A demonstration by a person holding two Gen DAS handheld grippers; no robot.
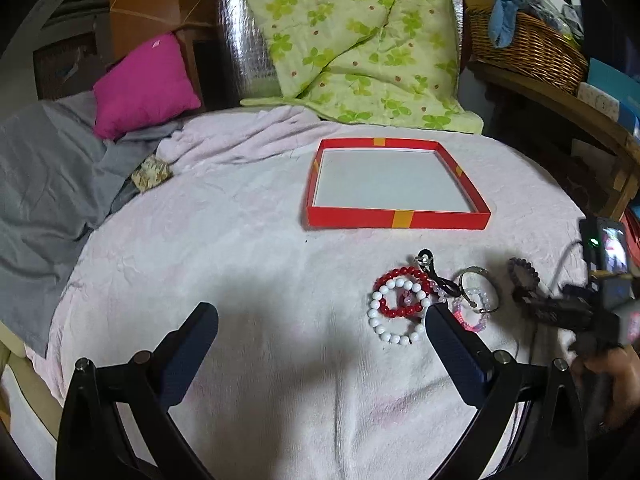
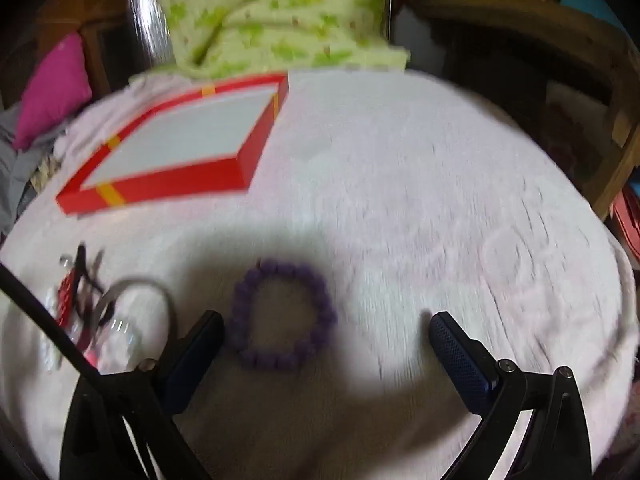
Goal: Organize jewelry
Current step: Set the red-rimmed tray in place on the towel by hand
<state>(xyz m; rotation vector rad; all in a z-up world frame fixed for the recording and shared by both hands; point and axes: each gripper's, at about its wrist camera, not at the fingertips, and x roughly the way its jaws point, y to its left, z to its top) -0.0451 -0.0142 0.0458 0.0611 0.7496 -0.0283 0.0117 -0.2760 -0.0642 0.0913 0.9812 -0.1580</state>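
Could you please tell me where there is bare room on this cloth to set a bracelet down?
The red box is bare inside, and so is the cloth left of the jewelry, toward the grey fabric. It is crowded where the white bead bracelet, red bead bracelet and bangle overlap.

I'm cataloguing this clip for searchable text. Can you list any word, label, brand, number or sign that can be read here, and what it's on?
None can be read in either view.
Red tray: only plain yellow bands, no lettering.
Small lit screen on the right gripper's device: too small and blurred to read.
Blue boxes near the wicker basket: no legible print.
Right wrist view: motion-blurred throughout.
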